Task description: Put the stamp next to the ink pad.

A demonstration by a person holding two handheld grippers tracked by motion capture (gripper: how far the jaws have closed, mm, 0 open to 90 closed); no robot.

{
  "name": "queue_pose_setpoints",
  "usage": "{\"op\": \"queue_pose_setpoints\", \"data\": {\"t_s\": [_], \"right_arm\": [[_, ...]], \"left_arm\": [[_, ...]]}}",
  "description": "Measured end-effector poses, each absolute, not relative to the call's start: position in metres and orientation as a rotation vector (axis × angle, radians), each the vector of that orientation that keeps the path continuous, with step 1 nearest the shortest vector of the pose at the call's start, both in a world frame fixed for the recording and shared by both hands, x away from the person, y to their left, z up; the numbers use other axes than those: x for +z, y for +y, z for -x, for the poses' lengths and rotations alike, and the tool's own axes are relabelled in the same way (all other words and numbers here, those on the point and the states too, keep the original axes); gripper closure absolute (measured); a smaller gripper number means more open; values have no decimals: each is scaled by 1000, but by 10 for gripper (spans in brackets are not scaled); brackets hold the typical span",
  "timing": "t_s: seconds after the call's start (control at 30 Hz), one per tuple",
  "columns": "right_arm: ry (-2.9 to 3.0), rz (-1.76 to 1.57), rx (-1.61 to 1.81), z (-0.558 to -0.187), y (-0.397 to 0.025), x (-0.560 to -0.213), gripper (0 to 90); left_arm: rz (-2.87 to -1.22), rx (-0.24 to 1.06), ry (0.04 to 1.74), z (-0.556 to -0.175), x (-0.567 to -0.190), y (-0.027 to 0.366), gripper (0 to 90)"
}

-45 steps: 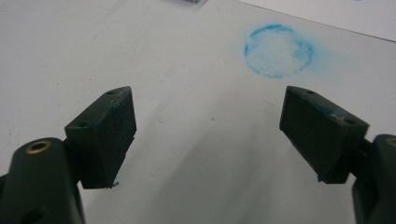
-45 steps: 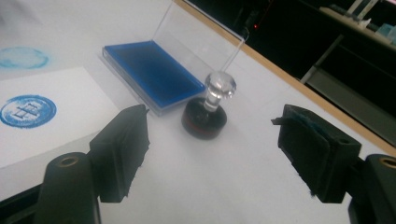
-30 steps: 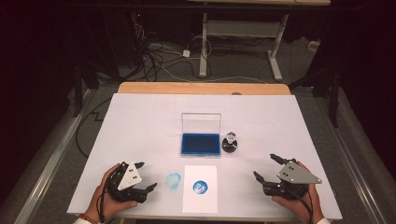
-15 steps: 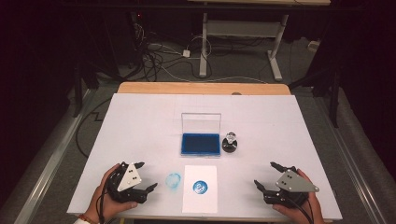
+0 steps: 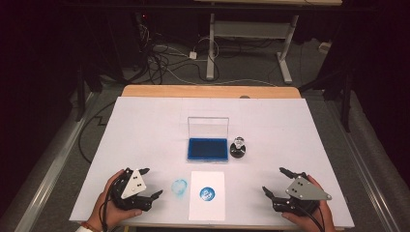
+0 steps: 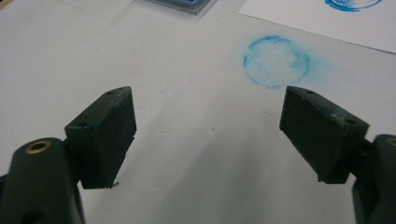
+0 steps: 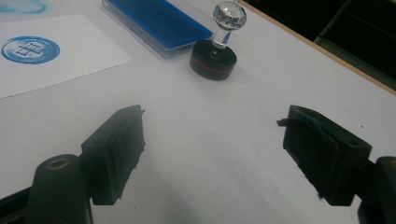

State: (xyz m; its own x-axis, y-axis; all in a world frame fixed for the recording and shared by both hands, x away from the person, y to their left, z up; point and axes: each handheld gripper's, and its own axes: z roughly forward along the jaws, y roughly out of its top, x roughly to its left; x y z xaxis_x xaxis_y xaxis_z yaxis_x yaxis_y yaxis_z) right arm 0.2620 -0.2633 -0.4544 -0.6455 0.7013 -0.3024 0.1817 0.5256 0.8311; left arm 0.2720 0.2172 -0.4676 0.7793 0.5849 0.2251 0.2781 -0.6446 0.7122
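High view: the stamp (image 5: 239, 147) stands upright beside the blue ink pad (image 5: 207, 149), crystal knob up; left gripper (image 5: 151, 186) and right gripper (image 5: 277, 181) both gape wide, holding nothing.

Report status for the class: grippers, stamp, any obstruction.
Left gripper open, empty, low near table edge. Right gripper open, empty. Stamp upright beside ink pad, untouched; print on paper. Nothing between right gripper and stamp.
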Motion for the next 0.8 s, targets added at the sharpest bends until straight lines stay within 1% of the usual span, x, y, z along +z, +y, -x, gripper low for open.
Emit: {"op": "queue_pose_setpoints", "data": {"t_s": [0.67,0.8], "right_arm": [[2120,-701,1075,-263,-265,-453,216],[2130,-701,1072,-265,-264,-454,215]], "left_arm": [[-2291,596,639,-275,-467,214,180],[-2286,580,654,-275,-468,214,180]]}}
